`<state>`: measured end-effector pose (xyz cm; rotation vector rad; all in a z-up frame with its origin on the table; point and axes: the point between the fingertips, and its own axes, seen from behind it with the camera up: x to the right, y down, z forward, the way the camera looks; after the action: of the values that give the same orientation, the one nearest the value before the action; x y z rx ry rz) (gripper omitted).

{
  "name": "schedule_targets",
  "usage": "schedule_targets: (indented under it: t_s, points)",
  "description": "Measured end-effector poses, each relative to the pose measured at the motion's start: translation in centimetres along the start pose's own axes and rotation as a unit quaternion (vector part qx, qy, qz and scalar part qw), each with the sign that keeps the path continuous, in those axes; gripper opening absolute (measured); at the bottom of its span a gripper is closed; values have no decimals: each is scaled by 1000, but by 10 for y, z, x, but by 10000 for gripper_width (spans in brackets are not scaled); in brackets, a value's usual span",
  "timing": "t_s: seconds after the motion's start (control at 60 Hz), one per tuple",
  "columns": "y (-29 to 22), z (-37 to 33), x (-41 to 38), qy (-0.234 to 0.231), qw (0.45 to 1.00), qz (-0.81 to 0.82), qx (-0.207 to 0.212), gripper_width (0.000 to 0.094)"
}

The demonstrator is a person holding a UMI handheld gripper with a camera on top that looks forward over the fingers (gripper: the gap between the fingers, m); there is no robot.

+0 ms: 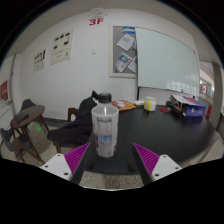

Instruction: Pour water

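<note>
Water bottle [104, 128], clear plastic with a pale cap, is standing upright between the two purple pads [76, 158] of the gripper [112, 160], and its lower part is dropping out of sight between them. The jaws are standing fairly wide, and a sliver of gap seems to be showing at each side of the bottle, so they are bracketing it rather than pressing on it, though contact low down cannot be ruled out. The dark tabletop [150, 128] is stretching away beyond it, carrying a small yellow item [150, 104], an orange thing [124, 104] and a cluttered pile [188, 105] at the far side, with chairs [30, 125] off to one side and a whiteboard [168, 62] on the wall behind. No cup or other vessel to pour into is clearly showing, so the pouring looks not yet begun. The risk from here is probably a loose or off-centre grip: smooth, round plastic may be slipping or twisting when tilted, and squeezing a thin-walled bottle too hard could be pushing water out early. The cap also appears to be on, which would be blocking any pour.
</note>
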<state>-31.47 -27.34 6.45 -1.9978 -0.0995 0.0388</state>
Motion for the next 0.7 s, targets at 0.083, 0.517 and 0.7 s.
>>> schedule_targets:
  t_s: [0.083,0.517,0.7]
  points:
    - [-14,36,-5,6,1000,-1,13,846]
    - [-36,108,-21,-4,999,10,53,487]
    - [-37,106,-24,-19,999,4,50,401]
